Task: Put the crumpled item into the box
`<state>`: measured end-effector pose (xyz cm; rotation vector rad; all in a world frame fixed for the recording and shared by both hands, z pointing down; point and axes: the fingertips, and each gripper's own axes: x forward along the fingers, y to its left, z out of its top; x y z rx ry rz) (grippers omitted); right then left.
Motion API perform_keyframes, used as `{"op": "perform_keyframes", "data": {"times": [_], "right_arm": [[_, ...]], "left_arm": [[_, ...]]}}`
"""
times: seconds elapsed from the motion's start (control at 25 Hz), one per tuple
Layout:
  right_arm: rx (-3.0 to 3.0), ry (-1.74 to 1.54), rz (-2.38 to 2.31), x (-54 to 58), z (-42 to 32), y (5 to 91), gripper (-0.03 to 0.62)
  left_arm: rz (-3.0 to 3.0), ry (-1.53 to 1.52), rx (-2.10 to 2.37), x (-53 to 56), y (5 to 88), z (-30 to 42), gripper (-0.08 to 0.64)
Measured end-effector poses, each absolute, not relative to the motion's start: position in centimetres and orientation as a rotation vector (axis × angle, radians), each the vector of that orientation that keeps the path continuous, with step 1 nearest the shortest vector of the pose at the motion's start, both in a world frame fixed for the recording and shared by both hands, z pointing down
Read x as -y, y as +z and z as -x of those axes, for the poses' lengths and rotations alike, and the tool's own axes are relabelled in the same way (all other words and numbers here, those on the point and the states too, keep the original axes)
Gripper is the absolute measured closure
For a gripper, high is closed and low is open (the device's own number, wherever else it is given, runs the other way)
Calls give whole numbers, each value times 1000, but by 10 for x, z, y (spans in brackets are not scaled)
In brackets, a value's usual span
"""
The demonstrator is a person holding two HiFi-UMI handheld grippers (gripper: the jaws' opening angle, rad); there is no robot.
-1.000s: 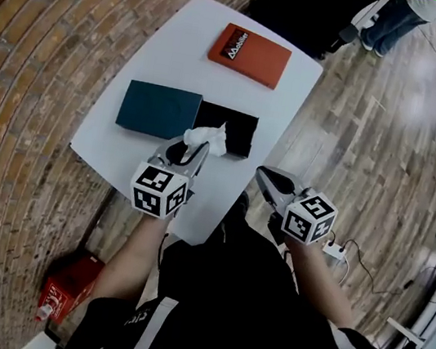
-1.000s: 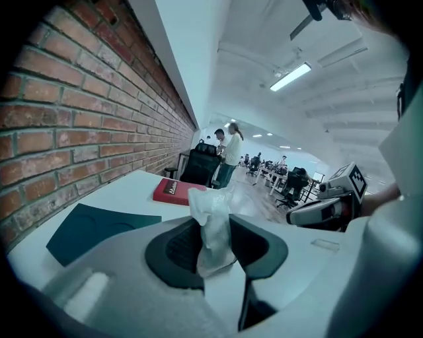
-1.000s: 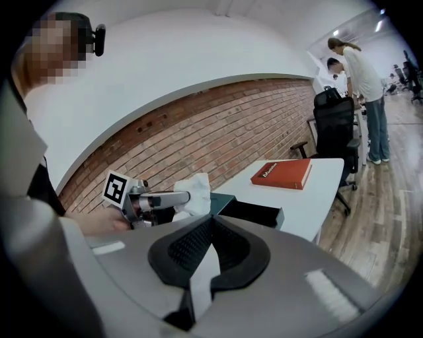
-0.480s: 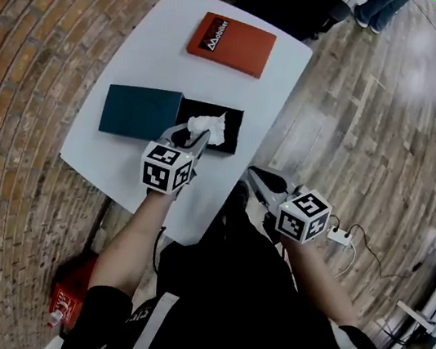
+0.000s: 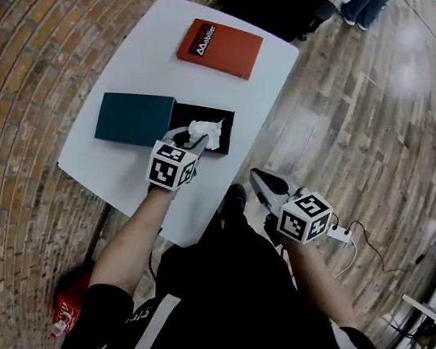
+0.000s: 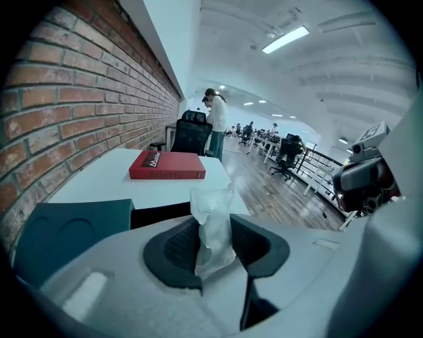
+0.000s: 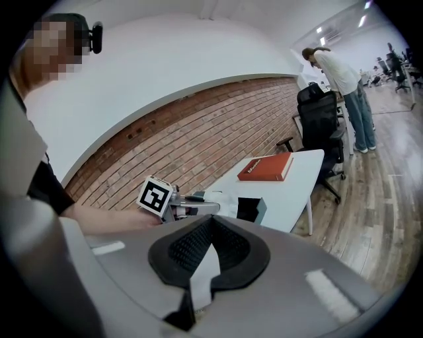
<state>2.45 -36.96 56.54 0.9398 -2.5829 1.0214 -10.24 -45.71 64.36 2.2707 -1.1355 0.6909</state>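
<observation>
A crumpled white tissue point(image 5: 206, 131) sticks up between the pads of my left gripper point(image 5: 193, 139), just above the near edge of the open black box point(image 5: 215, 116). The box's teal lid point(image 5: 134, 117) lies beside it on the left. In the left gripper view the tissue point(image 6: 210, 201) stands between the jaws of the left gripper point(image 6: 215, 223), which are opening while both pads still touch the paper. The box point(image 6: 158, 214) shows dark just beyond. My right gripper point(image 5: 260, 178) hangs off the table's right edge, shut and empty; from there I see the box point(image 7: 250, 208).
A red book point(image 5: 219, 48) lies at the far end of the white table point(image 5: 158, 60). On the brick floor to the left sits a red carton point(image 5: 68, 302); a white power strip point(image 5: 340, 234) lies on the wood floor. A person point(image 7: 344, 99) and a black chair point(image 7: 320, 125) stand beyond the table.
My left gripper has carried the tissue forward until it is over the box. The right gripper has barely moved.
</observation>
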Motion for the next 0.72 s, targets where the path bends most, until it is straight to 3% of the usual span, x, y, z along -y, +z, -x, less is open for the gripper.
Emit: {"op": "perform_keyframes", "data": {"times": [0.16,0.48,0.72], "right_arm": [[2591,1010,-951,365,-22,558,592],[2636,883,-979,348,-11,528,592],[2649,739,-1097,364,-49,490,592]], "left_arm": [[-2313,732,1203,457,635,111,294],[-2392,660,1207,431,615,120,290],[-2421,535,1268,420,568,124,309]]}}
